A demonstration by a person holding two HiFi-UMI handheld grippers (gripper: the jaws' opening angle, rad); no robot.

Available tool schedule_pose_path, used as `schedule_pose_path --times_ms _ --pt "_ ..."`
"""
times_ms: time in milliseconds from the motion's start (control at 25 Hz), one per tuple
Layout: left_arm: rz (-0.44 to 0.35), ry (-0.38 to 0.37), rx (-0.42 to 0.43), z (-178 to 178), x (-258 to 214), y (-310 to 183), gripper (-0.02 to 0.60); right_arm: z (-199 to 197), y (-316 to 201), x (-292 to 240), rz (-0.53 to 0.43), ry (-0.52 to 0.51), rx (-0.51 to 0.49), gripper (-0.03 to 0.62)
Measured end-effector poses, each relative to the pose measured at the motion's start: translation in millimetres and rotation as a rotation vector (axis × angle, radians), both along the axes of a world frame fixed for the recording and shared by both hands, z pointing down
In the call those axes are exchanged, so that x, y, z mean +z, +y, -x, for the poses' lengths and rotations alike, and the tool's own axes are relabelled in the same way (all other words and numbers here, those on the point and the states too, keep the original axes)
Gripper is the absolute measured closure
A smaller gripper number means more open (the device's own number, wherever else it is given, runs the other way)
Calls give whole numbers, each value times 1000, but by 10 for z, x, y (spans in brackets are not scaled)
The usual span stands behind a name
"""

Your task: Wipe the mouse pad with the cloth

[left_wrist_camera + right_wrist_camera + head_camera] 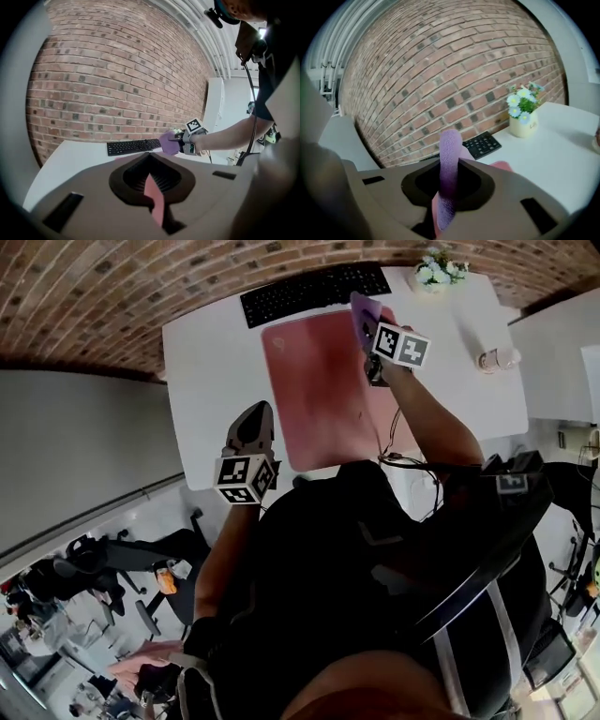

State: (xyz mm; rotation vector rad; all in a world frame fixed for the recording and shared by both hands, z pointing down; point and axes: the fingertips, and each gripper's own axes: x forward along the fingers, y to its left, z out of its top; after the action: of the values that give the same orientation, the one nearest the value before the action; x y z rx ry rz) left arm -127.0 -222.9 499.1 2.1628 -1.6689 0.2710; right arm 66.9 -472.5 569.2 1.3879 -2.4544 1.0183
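mouse pad (319,390) – pink, lies flat at the middle of the white table (206,362), its near edge close to the table's near edge and its far edge just beside the black keyboard (314,292), which runs along the table's far edge.

cloth (364,313) – purple, clamped in the right gripper (370,329). the right gripper view shows the jaws closed on it, with the cloth standing up between them and folding over at the top. the cloth is held over the far right corner of the mouse pad; whether it touches the pad cannot be told.

left gripper (253,423) – sits at the near left corner of the mouse pad, by the table's near edge. its jaws stand a narrow gap apart with nothing between them; the pink pad shows through the gap.

other items: a pot of flowers (439,270) at the far right corner of the table, and a cup (497,359) near its right edge.
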Motion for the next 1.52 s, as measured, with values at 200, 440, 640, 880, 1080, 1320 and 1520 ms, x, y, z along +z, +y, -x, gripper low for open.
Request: schedule_pose_path --times_ms 200,440,640,880,1080,1320,1520 --pt "20 -11 53 -189 -3 -260 578 -728 -416 61 -57 157 95 540" --pt "47 -31 75 -321 105 -404 578 -1224 -752 369 -57 315 165 540" --pt "63 -44 78 -321 157 -341 578 -1082 -705 758 13 358 126 540" --pt "68 -28 15 -178 186 -284 578 -717 -593 999 61 335 65 540" --pt "71 -5 -30 -95 215 -188 578 -338 -460 1048 71 327 -31 540" --pt "68 4 -73 40 205 -70 578 -6 -366 1069 86 302 -84 540" --pt "68 8 -112 162 200 57 578 222 -289 1090 100 296 -110 539"
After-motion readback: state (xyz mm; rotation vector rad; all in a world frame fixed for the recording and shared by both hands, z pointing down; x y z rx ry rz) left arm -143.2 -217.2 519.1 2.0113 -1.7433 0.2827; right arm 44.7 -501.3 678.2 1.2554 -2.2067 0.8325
